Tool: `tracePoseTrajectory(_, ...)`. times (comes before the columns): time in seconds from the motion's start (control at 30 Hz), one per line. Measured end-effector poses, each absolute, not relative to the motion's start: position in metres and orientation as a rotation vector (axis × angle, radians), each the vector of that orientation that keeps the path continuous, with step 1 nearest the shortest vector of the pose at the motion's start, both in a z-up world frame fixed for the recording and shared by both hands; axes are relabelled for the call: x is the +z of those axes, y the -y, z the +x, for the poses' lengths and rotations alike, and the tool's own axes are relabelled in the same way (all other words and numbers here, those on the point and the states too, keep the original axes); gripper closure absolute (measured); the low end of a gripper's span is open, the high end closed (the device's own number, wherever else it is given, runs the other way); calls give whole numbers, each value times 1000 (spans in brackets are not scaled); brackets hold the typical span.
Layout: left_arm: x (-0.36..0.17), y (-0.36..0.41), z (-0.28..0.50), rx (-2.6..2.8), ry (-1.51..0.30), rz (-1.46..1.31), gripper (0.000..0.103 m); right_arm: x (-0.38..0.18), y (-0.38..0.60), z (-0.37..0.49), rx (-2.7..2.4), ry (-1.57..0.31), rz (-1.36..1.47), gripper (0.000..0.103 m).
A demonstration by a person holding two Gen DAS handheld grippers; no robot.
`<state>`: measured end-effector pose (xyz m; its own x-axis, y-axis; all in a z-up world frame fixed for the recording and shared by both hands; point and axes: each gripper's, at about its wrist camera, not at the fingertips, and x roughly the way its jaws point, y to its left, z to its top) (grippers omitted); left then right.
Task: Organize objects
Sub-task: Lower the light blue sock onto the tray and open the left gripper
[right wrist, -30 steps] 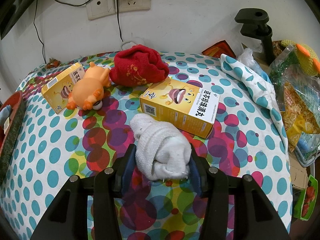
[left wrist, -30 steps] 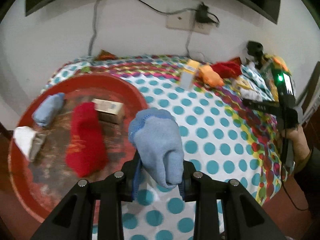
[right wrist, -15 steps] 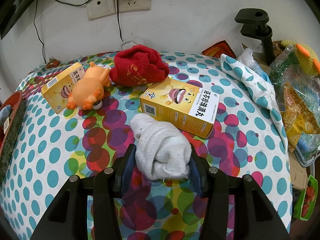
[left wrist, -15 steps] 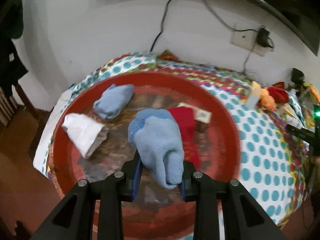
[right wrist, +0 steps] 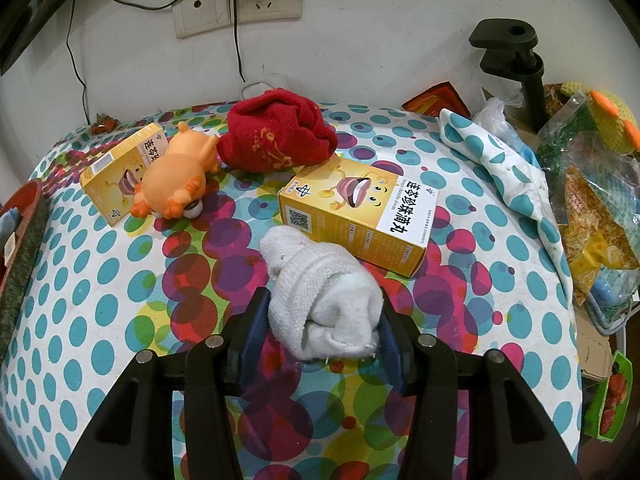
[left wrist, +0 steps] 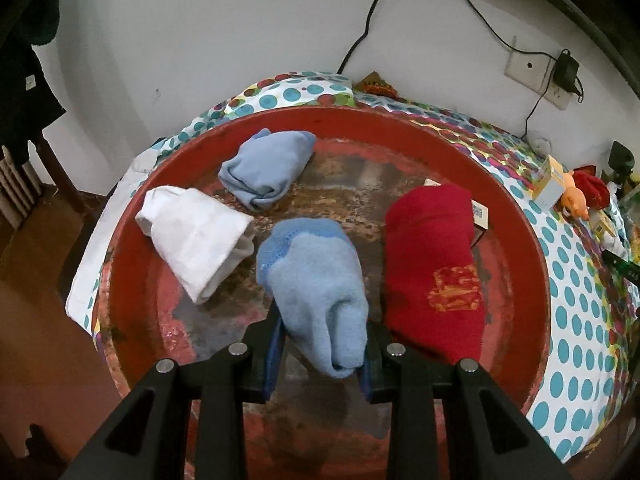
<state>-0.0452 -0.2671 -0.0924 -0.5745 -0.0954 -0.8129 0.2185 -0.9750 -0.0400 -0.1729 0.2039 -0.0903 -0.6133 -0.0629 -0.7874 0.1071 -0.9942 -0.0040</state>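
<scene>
- My left jaws [left wrist: 322,354] are clamped on a blue sock [left wrist: 316,280], both pads pressed into its lower end, and it hangs over the middle of the red tray [left wrist: 532,248].
- In the tray lie a white sock [left wrist: 192,232] on the left, a second blue sock [left wrist: 266,174] at the back, a red sock [left wrist: 434,268] on the right, and a small box [left wrist: 480,220] half hidden behind the red one.
- I cannot tell whether my blue sock touches the tray floor; the bare patch under it sits between the white sock and the red one.
- My right jaws [right wrist: 322,330] grip a rolled white sock [right wrist: 320,300], pads squeezing its sides, above the spotted cloth [right wrist: 100,320] on the desk.
- Just beyond it lies a yellow box [right wrist: 356,216]; farther back are a red sock [right wrist: 276,136], an orange toy [right wrist: 172,176] and another yellow box [right wrist: 120,172], the toy leaning on that box.
- The step in hand, as I judge it: dropping the blue sock into the tray, while the right side waits with its load.
- Next move for the left: settle the sock into the free gap, part the jaws, then lift clear without dragging the red sock beside it.
- After that the right must carry its white sock across to the tray, whose rim [right wrist: 24,240] shows at the left edge of its view.
- Several things on the cloth are not yet sorted, so I reckon the job is well short of done.
</scene>
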Motion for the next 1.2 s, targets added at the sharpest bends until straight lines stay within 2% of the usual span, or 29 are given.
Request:
tracePoseTrajectory(0.33,-99,279,-49,-2642,-196,1344,73,-89,-203,-174,-2741,-84,1337,54)
tracePoseTrajectory(0.53,-95,281,-46,-2648,-184,1315,69,-90,-205,-175,-2749,-89,1344,51)
tracePoseTrajectory(0.77,-92,287,-41,-2674,-280,1368,65,-89,-202,-174,-2756,-97,1348,50)
tracePoseTrajectory(0.83,-90,289,-39,-2685,-292,1363,58,-89,-202,-174,-2757,-98,1348,50)
tracePoseTrajectory(0.87,-89,290,-39,-2700,-288,1363,49,-89,-202,-174,-2759,-103,1347,50)
tracePoseTrajectory(0.9,-88,290,-38,-2708,-275,1358,46,-89,-201,-174,-2763,-114,1347,51)
tracePoseTrajectory(1.07,-82,290,-34,-2725,-244,1346,43,-87,-190,-172,-2792,-178,1340,61)
tracePoseTrajectory(1.2,-77,294,-31,-2733,-230,1326,43,-82,-182,-169,-2810,-205,1347,63)
